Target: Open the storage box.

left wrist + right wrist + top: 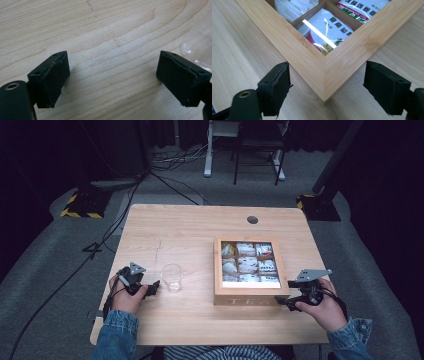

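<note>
A wooden tea box (pixel 248 300) with a glass lid and several compartments of tea packets (pixel 248 264) sits right of the table's middle. My right gripper (pixel 284 293) is at its front right corner. In the right gripper view the box corner (pixel 312 62) points in between the wide-apart jaws of that gripper (pixel 327 86), and the pads stand just beside its two sides, open. A clear glass cup (pixel 172 277) stands left of the box. My left gripper (pixel 154 288) rests open just left of the cup, with bare wood between its pads (pixel 112 77) and the cup's rim (pixel 197 51) at the right.
The light wooden table (pixel 180 230) has a round cable hole (pixel 252 219) near its far edge. Cables run over the grey floor to the left, and stands and a chair frame are behind the table.
</note>
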`<state>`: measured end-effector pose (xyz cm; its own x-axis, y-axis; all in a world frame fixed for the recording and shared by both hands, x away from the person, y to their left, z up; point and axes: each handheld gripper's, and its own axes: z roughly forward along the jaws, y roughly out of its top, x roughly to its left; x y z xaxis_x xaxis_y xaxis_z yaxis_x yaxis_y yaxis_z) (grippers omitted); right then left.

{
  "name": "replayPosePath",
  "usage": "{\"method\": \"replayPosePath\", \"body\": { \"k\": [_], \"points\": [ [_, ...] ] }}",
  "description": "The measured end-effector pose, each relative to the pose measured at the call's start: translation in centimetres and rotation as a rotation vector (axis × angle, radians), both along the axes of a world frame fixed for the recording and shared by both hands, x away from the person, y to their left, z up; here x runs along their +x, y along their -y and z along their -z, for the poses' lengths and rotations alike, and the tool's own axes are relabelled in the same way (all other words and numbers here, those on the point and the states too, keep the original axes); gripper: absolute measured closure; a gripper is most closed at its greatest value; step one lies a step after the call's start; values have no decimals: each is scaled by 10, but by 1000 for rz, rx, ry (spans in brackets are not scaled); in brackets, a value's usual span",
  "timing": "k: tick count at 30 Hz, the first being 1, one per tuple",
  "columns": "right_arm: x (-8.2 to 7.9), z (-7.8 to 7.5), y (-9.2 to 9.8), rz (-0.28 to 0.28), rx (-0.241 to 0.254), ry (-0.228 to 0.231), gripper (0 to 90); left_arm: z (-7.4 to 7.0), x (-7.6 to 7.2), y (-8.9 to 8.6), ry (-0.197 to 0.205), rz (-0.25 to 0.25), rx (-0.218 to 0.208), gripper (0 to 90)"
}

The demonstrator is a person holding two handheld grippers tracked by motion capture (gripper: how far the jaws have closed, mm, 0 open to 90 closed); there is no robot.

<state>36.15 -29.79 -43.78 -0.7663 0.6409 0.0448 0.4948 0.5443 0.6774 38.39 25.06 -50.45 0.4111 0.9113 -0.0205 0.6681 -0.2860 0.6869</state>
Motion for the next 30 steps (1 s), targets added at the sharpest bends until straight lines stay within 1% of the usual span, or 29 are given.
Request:
{"method": "replayPosePath", "body": {
  "k": [5,9,13,15,16,23,30],
  "points": [
    [0,0,0,2,-1,-3,221,0,0,0,-1,0,0,119],
    [0,-1,-1,0,-6,5,225,0,0,0,-1,0,0,119],
    [-1,-3,-1,4,-15,8,247,0,0,0,-1,0,0,119],
    [-2,-5,-1,-5,-22,19,261,0,0,0,-1,0,0,119],
    [-2,-6,-2,-2,-23,15,267,0,0,0,-1,0,0,119],
    [-2,-8,-1,2,-18,9,273,0,0,1,-2,1,-2,120],
    [-2,-14,1,6,1,4,280,0,0,2,-1,4,-2,121]
  ]
}}
